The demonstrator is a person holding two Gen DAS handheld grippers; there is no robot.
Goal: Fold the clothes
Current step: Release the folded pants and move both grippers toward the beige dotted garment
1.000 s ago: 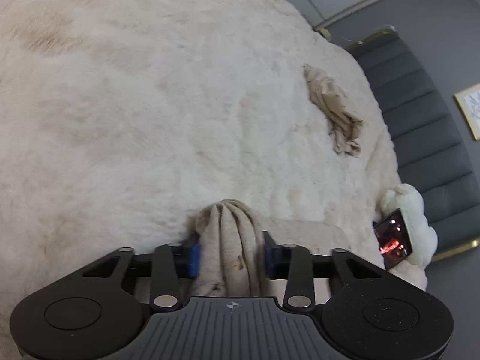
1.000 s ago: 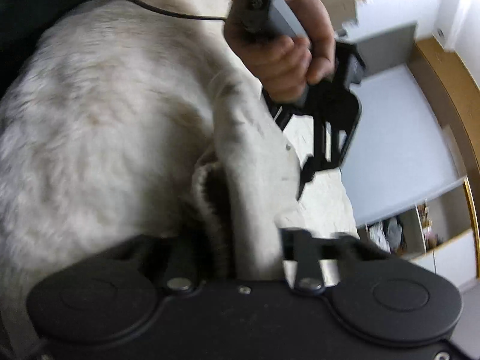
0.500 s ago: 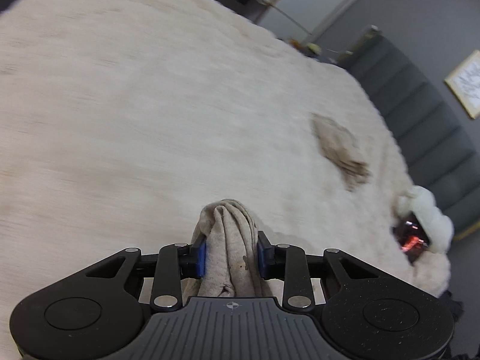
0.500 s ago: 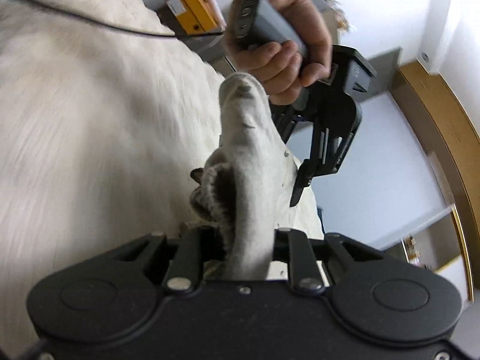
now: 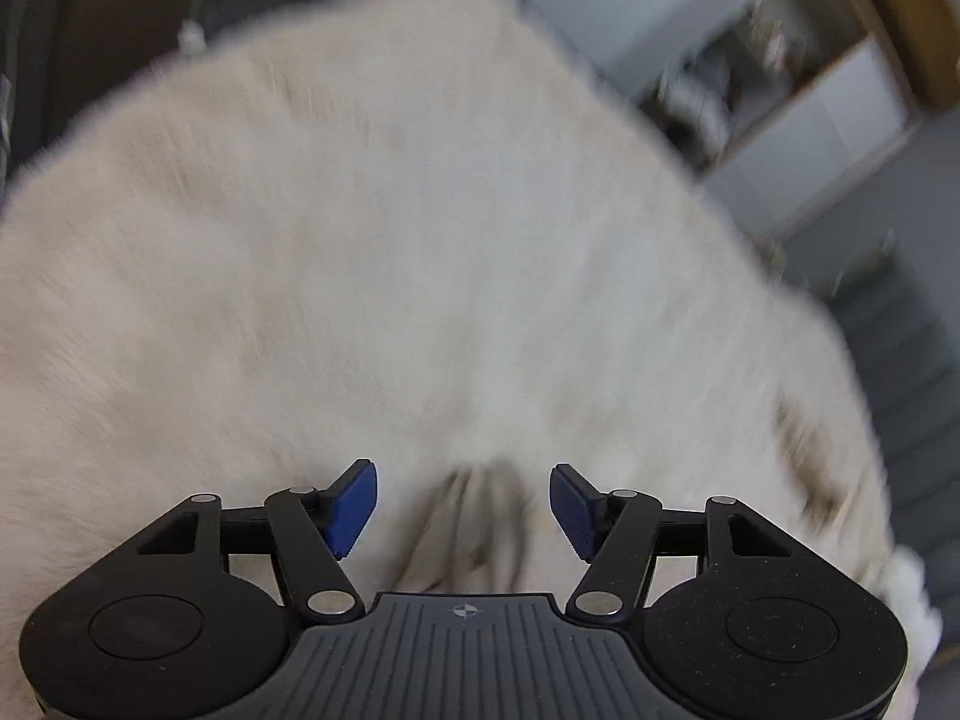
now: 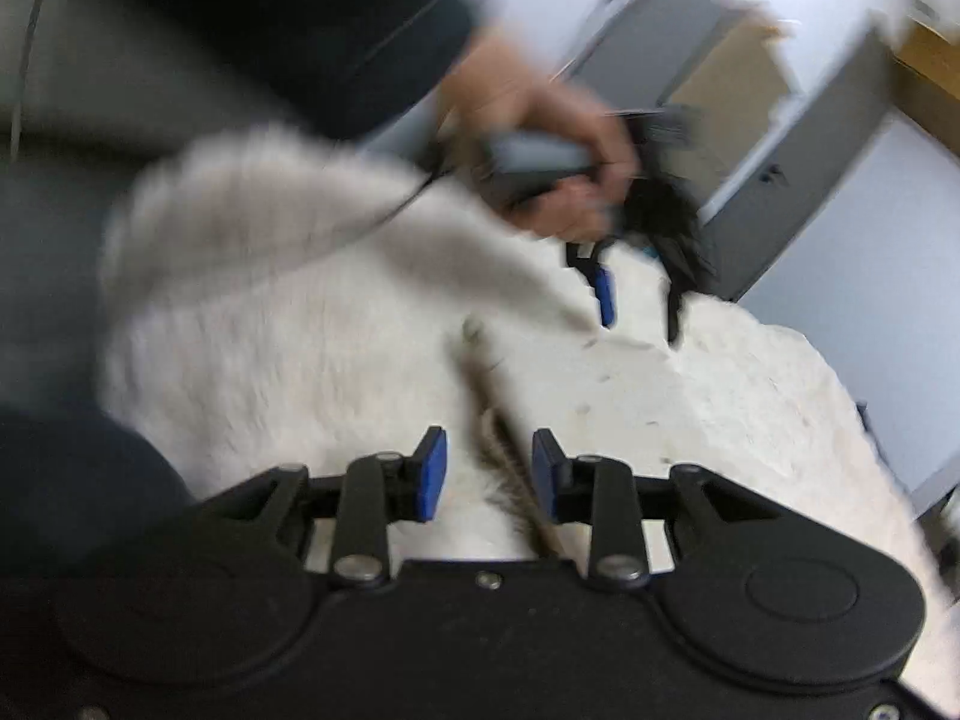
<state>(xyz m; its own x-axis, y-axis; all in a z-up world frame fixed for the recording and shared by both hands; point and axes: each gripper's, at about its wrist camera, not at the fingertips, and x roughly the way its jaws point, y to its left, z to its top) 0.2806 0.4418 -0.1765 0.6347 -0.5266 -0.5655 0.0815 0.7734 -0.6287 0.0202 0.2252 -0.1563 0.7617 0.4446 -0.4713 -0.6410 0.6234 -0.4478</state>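
Observation:
A cream garment point(image 6: 630, 408) lies on the white furry blanket point(image 6: 252, 360). Its edge with a dark fuzzy lining point(image 6: 501, 450) runs between the blue pads of my right gripper point(image 6: 489, 474). The jaws are opening and the pads stand off the cloth. In the left wrist view, blurred folds of the same garment point(image 5: 474, 516) lie below and between the pads of my left gripper point(image 5: 462, 504). Its jaws are opening wide with clear gaps on both sides. The right wrist view also shows the left gripper point(image 6: 641, 324), held by a hand point(image 6: 570, 180) just above the garment's far end.
A second crumpled beige cloth point(image 5: 804, 462) lies blurred near the blanket's right edge. A grey padded headboard point(image 5: 900, 372) stands beyond it, and shelving point(image 5: 780, 78) sits at the back. A dark sleeve point(image 6: 300, 30) fills the upper left of the right wrist view.
Both grippers held bunched garment ends lifted off the blanket; now both have let go and the cloth lies flat. Both views swung sharply and are motion-blurred.

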